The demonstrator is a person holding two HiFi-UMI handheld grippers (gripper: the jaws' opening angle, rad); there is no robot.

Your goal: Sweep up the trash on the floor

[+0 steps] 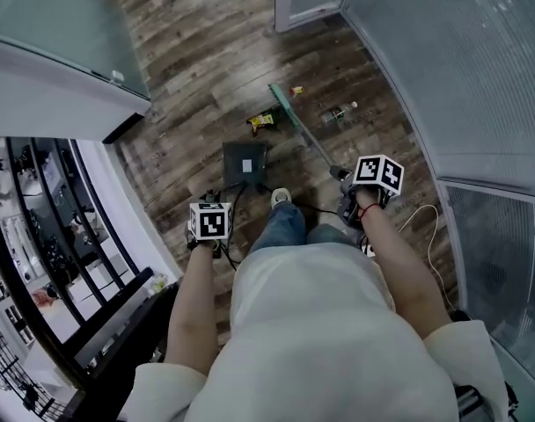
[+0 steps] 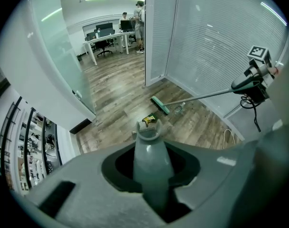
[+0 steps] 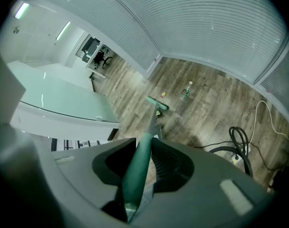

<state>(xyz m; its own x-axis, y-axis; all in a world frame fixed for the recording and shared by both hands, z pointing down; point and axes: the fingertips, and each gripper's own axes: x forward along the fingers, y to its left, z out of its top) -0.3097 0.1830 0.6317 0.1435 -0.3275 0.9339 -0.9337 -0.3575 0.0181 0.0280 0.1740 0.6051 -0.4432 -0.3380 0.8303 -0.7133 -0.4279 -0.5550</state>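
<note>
From the head view, the left gripper [image 1: 216,211] hung over the wooden floor [image 1: 188,51] above one dark grey dustpan [image 1: 245,163], which lay flat just ahead of the person's shoe [image 1: 281,197]. The right gripper [image 1: 351,189] gripped the end of one broom [image 1: 304,132], whose green head [image 1: 283,104] rested on the floor towards the glass-wall edge. Three pieces of trash lay round that head: one yellow wrapper [image 1: 261,120] just beside it on the dustpan side, one plastic bottle [image 1: 338,112] on the far side, and one small scrap [image 1: 296,90] beyond it.

In the left gripper view, the jaws were closed on the grey dustpan handle [image 2: 151,163], which stood up between them. The wrapper, the broom head and the bottle lay past its forked tip.

In the right gripper view, the jaws were clamped on the green broom handle [image 3: 137,167], which ran away from them to the head on the floor. The bottle and the scrap lay near the blinds-wall edge, and a coil of black cable [image 3: 237,141] lay at the floor's right.
</note>
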